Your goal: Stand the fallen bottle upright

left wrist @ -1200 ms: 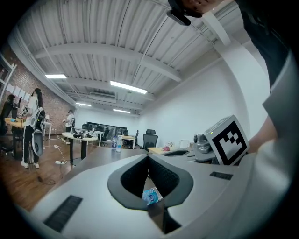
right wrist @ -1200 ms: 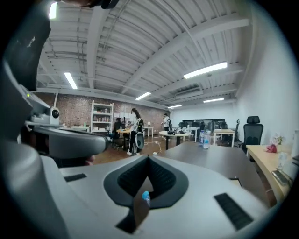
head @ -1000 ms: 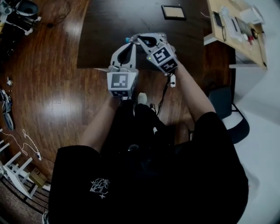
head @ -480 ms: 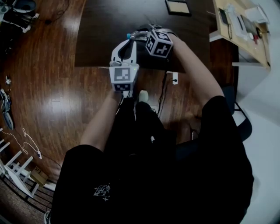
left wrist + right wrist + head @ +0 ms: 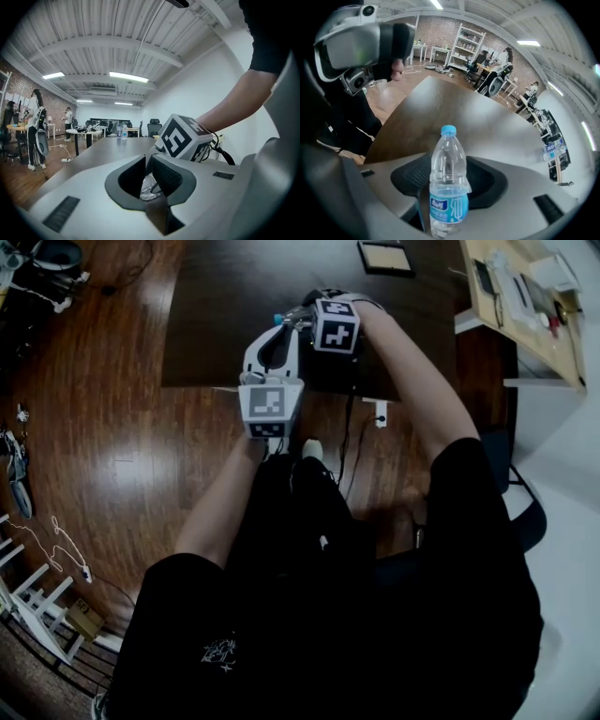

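Nearest me, the left hand-held gripper [image 5: 148, 169] reached in over the near edge of the dark brown wooden worktop [image 5: 225, 296]. Its jaws were drawn close together, pinching the crinkled wall of the clear plastic bottle [image 5: 446, 161] with its blue label. Just beyond, coming in from the right, the right hand-held gripper [image 5: 449, 182] sat around the same bottle at label height. Its jaws were opening, and a gap showed on each side between the ribbed pads [image 5: 408, 177] and the plastic. The bottle was over the near part of the worktop, between the two grippers, with its blue cap [image 5: 448, 131] pointing away from the right gripper's camera. I could not tell whether its base rested on the surface. Farther back on the worktop lay a flat tan rectangle in a dark frame [image 5: 382, 256]. Past the worktop's right end stood a light wooden desk [image 5: 514, 322] scattered with small items, and glossy reddish wood flooring [image 5: 103, 456] spread out to the left.
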Action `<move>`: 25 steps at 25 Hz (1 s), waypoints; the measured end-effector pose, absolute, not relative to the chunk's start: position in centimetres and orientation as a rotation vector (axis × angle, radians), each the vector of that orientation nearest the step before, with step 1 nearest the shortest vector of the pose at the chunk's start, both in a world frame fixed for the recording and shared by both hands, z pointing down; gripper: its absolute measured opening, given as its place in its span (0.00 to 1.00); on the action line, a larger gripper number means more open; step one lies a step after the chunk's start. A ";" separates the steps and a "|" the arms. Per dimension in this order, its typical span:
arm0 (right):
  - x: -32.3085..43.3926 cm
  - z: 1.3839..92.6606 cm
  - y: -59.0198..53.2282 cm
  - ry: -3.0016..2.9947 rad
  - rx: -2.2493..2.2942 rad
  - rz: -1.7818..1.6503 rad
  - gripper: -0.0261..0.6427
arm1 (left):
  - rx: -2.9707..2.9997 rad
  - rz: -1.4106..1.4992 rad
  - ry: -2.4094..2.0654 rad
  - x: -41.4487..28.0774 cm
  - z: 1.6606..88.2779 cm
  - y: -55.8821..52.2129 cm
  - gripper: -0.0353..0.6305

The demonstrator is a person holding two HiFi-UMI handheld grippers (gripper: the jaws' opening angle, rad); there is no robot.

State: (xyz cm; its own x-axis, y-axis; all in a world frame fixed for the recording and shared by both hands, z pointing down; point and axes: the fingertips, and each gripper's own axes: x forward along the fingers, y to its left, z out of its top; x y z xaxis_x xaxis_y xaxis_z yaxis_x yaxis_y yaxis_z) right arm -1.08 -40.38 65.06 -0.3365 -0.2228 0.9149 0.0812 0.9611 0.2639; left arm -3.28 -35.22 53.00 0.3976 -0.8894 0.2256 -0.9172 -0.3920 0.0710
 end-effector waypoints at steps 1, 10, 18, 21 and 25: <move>-1.1 65.2 -40.6 -1.883 0.100 -0.320 0.43 | 2.472 0.210 -1.613 -3.1 52.9 -35.3 0.12; -1.2 65.5 -40.3 -1.767 0.037 -0.308 0.49 | 2.443 0.172 -1.617 -3.6 52.0 -35.3 0.12; -1.5 64.9 -40.1 -1.805 0.008 -0.318 0.47 | 2.452 0.167 -1.638 -4.0 51.7 -35.7 0.12; -1.4 63.7 -40.6 -1.872 0.055 -0.320 0.47 | 2.448 0.177 -1.633 -3.9 51.6 -35.8 0.12; -1.3 62.0 -41.6 -2.018 0.186 -0.284 0.47 | 2.449 0.159 -1.624 -3.7 51.7 -35.9 0.12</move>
